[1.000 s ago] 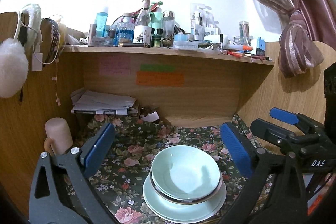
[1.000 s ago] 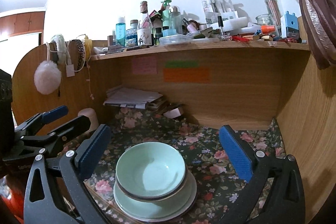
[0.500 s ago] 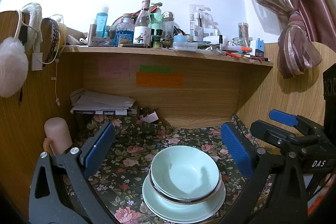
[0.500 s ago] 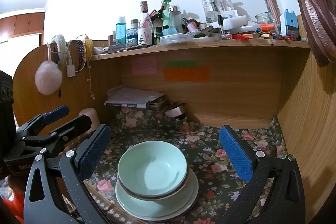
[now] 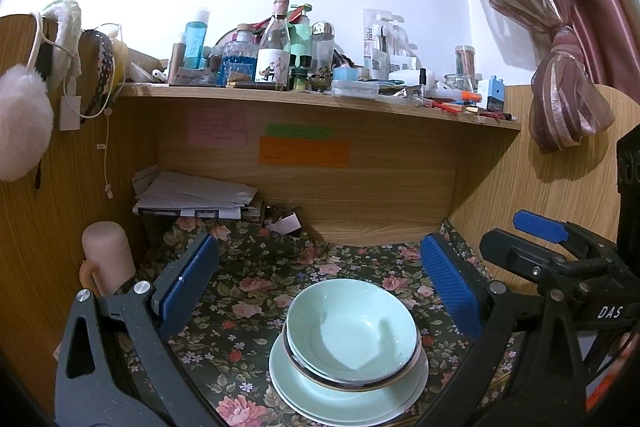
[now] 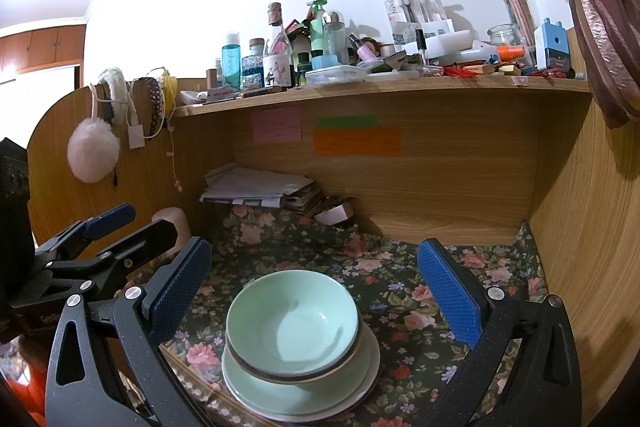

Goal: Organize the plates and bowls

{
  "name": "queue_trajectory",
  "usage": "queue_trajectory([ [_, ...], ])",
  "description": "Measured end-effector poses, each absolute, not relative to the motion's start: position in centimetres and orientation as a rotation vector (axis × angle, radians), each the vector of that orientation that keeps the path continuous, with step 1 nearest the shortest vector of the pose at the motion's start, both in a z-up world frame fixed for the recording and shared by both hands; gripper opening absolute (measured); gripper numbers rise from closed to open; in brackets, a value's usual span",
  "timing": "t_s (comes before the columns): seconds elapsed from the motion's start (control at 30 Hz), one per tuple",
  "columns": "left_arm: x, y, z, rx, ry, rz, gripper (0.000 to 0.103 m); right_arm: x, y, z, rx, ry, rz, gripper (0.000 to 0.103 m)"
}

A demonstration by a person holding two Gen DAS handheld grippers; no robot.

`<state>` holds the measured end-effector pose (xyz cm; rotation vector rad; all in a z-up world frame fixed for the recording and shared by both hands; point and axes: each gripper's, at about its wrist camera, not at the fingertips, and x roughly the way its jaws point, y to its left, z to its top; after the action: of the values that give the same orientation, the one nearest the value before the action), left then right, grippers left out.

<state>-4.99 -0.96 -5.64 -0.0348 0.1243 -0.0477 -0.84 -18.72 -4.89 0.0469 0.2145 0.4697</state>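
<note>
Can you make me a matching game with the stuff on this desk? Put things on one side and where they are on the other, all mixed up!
Things:
1. bowl
2. pink sticky note
3. white pompom
4. paper pile

Places:
A. hanging on the left side panel
B. back left corner under the shelf
C. stacked on the plates
D. stuck on the back panel

Pairs: 1-C, 2-D, 3-A, 4-B

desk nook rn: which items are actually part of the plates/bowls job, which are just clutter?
Job:
- green bowls, nested
- green plates, stacked under the bowls
- left gripper, open
- right gripper, open

Clutter:
- bottles on the top shelf
- paper stack at the back
- sticky notes
- white pompom
- pink cylinder
</note>
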Motion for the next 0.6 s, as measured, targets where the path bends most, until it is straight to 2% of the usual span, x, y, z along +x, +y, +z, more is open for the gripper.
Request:
queue_trajectory([
  [0.6,-4.63,-1.47,-5.65,-0.037,0.128,-0.041,0.102,-0.79,-18.57,-4.71,0.055,0.215,0.459,0.103],
])
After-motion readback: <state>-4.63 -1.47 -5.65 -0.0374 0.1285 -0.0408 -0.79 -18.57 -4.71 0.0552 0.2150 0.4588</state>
